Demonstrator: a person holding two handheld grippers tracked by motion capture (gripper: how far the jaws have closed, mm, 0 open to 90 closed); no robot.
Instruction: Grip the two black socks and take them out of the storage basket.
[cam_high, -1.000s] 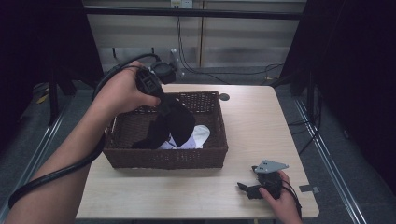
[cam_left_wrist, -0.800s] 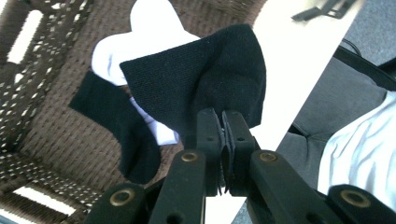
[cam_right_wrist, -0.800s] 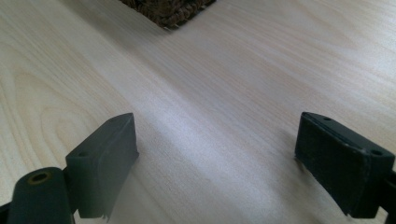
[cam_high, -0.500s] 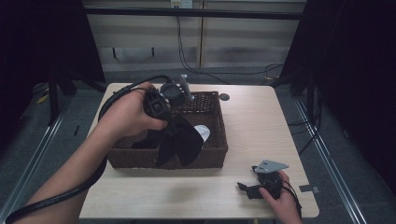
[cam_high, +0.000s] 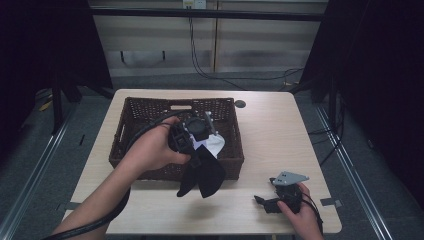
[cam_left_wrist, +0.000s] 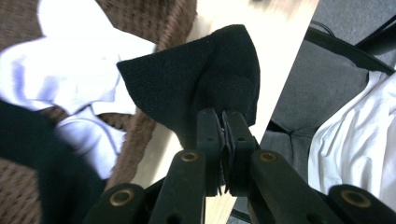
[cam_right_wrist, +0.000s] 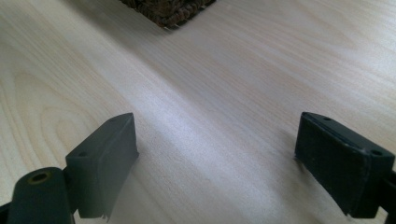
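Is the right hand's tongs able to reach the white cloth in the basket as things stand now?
Probably not directly: the left tongs hang a black sock over the wicker basket's near rim, in front of the white cloth. The right tongs rest open on the table.

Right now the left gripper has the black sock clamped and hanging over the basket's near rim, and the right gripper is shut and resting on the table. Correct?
Not quite. The right gripper is open: the right gripper view shows its jaws standing wide apart over bare table. The rest holds: the left gripper clamps the black sock, which hangs over the near rim of the basket.
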